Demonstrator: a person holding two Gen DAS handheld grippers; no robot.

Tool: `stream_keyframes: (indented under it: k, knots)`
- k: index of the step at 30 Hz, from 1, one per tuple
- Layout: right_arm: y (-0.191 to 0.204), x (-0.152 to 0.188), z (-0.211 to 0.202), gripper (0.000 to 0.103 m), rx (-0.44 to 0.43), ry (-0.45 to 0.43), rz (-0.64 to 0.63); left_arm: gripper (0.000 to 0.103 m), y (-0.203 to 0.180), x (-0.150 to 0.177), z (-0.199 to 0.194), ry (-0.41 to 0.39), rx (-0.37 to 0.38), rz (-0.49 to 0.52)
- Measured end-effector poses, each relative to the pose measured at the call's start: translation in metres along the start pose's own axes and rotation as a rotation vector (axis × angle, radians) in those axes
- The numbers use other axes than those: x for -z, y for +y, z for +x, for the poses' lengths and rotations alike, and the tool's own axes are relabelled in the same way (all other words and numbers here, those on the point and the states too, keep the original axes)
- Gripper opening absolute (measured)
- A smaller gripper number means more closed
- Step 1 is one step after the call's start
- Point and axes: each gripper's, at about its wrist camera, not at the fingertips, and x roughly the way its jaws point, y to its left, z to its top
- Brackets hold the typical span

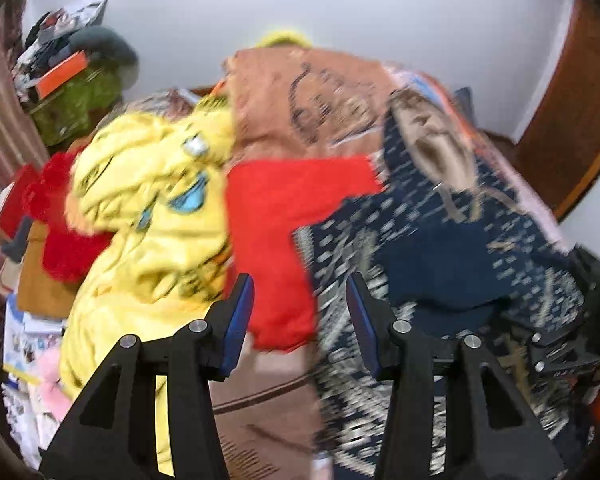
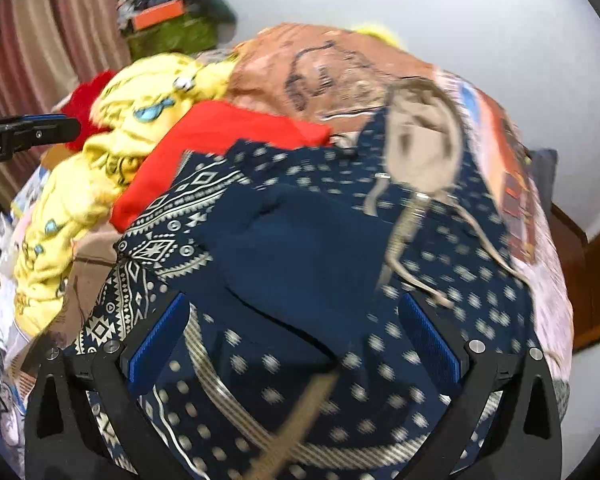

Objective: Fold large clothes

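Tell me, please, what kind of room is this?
Probably a bedroom: clothes such as the navy patterned hooded garment lie on a brown printed bedspread, with striped pink curtains and a wooden bed frame beside.

Between your right gripper's blue pads (image 2: 430,340): navy garment with cream dots and geometric border bands (image 2: 300,248), tan hood lining. Left of it: plain red cloth (image 2: 220,140), then yellow fleece with blue-and-black print (image 2: 140,128).

The patterned garment (image 2: 300,264) lies right of the shirt (image 2: 204,148), the plush toy (image 2: 140,128) left of both.
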Motion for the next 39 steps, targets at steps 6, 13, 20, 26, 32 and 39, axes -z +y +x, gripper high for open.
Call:
stream_keyframes:
  k: [6,13,20,26,32,39]
  knots:
    - [0.03,-0.013,0.046,0.102,0.02,0.065,-0.099,0.047,0.024,0.03,0.044,0.1,0.043,-0.065]
    - [0.045,-0.021,0.084,0.08,0.092,0.116,-0.171,0.047,0.005,0.05,0.085,0.161,0.096,-0.049]
    - [0.046,-0.026,0.088,0.042,0.143,0.065,-0.203,0.047,-0.001,0.058,0.116,0.194,0.084,-0.046]
    - [0.034,-0.029,0.07,0.014,0.102,0.014,-0.148,0.048,0.003,0.062,0.125,0.203,0.093,-0.088]
    - [0.003,-0.026,0.032,0.012,0.082,-0.071,-0.024,0.05,0.0,0.063,0.125,0.202,0.064,-0.088]
    - [-0.056,-0.013,-0.018,0.012,0.079,-0.159,0.134,0.051,-0.003,0.063,0.123,0.215,0.034,-0.105]
